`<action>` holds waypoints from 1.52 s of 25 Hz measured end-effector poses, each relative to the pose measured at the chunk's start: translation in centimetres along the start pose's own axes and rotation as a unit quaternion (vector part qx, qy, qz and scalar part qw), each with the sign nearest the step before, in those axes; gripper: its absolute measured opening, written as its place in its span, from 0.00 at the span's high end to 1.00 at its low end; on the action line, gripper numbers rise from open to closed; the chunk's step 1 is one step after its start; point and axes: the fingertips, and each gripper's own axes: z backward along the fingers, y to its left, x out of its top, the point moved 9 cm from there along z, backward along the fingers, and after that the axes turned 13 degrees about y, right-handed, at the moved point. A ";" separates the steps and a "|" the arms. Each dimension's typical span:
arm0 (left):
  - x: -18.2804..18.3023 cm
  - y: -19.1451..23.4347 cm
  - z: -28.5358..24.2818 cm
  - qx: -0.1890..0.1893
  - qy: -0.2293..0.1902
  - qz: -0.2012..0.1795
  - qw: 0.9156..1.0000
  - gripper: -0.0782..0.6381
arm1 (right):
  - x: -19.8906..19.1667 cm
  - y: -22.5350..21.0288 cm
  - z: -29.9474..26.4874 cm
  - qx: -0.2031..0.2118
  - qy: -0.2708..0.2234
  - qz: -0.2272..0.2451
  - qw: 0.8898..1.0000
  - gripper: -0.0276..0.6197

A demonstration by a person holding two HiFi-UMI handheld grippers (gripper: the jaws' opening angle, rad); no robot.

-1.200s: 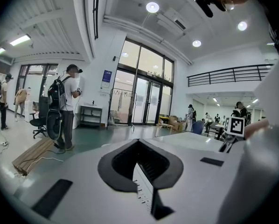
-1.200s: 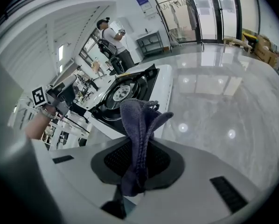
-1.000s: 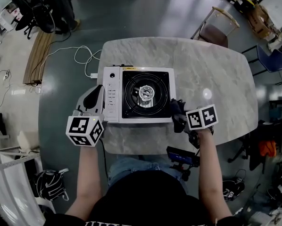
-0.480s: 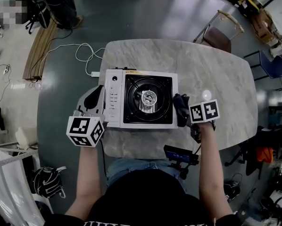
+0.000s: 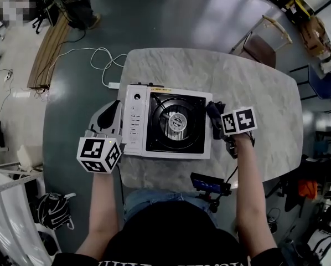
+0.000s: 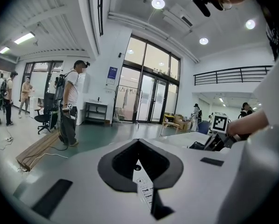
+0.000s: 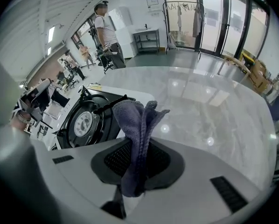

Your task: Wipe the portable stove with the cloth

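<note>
The portable stove (image 5: 136, 127), white with a black burner well (image 5: 175, 123), sits on the marble table (image 5: 254, 87). A dark grey-purple cloth (image 5: 215, 117) lies against the stove's right edge, and my right gripper (image 5: 220, 121) is shut on it. In the right gripper view the cloth (image 7: 138, 120) stands folded between the jaws of the right gripper (image 7: 138, 164), with the burner (image 7: 85, 121) to its left. My left gripper (image 5: 111, 116) rests beside the stove's left control panel, jaws together with nothing in them. In the left gripper view the left gripper (image 6: 139, 146) shows shut.
A white cable (image 5: 99, 60) trails on the floor beyond the table's left corner. A black device (image 5: 210, 183) is clamped at the table's near edge. Chairs (image 5: 262, 40) stand at the far right. People stand in the hall behind (image 6: 70, 101).
My right gripper has slid the cloth along the stove's right side, from the near right corner toward the far end. The left gripper has stayed beside the control panel.
</note>
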 end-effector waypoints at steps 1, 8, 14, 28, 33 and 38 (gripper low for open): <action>0.0 0.0 -0.2 0.000 0.001 0.000 1.000 0.87 | 0.6 -0.1 0.0 -0.004 0.002 0.006 1.000 0.84; -0.3 -0.3 -0.6 0.000 0.009 0.000 1.000 0.87 | 4.6 -1.2 0.1 -0.046 0.014 0.042 0.998 0.84; -0.5 0.4 0.1 0.011 0.008 0.007 1.000 0.87 | 7.6 -1.4 0.5 -0.064 0.009 0.072 0.995 0.84; -1.3 2.4 2.7 0.045 0.007 0.020 0.999 0.87 | 13.2 2.4 0.8 -0.043 0.139 0.425 0.893 0.84; -1.7 3.4 3.9 0.062 0.009 0.027 0.998 0.87 | 13.8 2.9 -0.5 -0.023 0.194 0.477 0.857 0.84; -2.1 4.1 4.6 0.070 0.011 0.030 0.997 0.87 | 14.3 3.4 -0.9 -0.018 0.212 0.506 0.836 0.84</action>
